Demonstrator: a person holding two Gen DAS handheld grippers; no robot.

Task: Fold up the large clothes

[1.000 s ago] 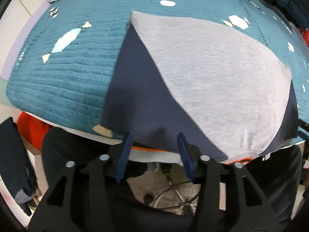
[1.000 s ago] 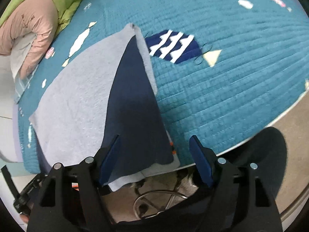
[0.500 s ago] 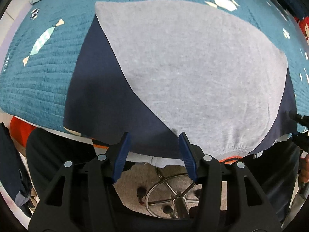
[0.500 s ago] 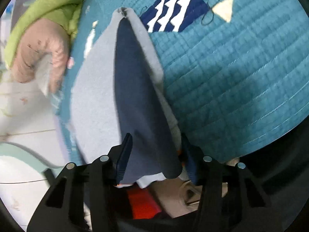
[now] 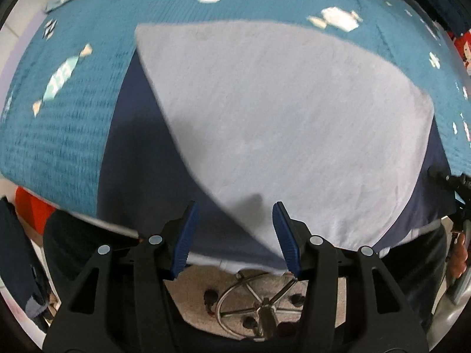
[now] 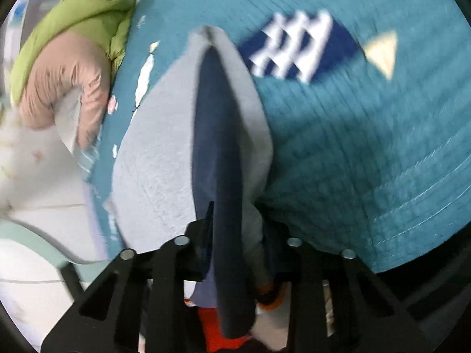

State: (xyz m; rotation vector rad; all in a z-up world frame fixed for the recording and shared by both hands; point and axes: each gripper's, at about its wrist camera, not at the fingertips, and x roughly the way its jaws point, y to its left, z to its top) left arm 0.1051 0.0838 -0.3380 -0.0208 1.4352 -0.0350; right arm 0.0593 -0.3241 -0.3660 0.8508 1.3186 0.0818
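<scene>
— Two tools in view. What's the left tool (image 5: 234, 235) doing?

— Its blue fingers (image 5: 185, 235) stand spread apart, holding nothing. They hang over the near hem of the garment (image 5: 279, 111) at the lower middle of the left wrist view, the navy sleeve (image 5: 141, 158) beneath them.

— And the garment?

— It lies flat on the teal quilt (image 5: 59, 135), filling the centre of the frame: a pale grey body with navy sleeves at either side. Its near edge hangs off the quilt's edge, above a chair base (image 5: 259, 303) on the floor.

— The right tool (image 6: 235, 235)?

— Clenched on the garment's (image 6: 156, 161) navy sleeve (image 6: 220, 135). In the right wrist view, the cloth bunches between the black arms at the lower centre and droops down past them, with an orange trim (image 6: 266, 291) showing near the grip.

— Anything else?

— A green and pink duvet (image 6: 67, 67) is bundled at the upper left, and a navy-and-white striped fish patch (image 6: 297, 50) sits on the quilt (image 6: 368, 147) at the upper right. Both views are somewhat blurred.
</scene>
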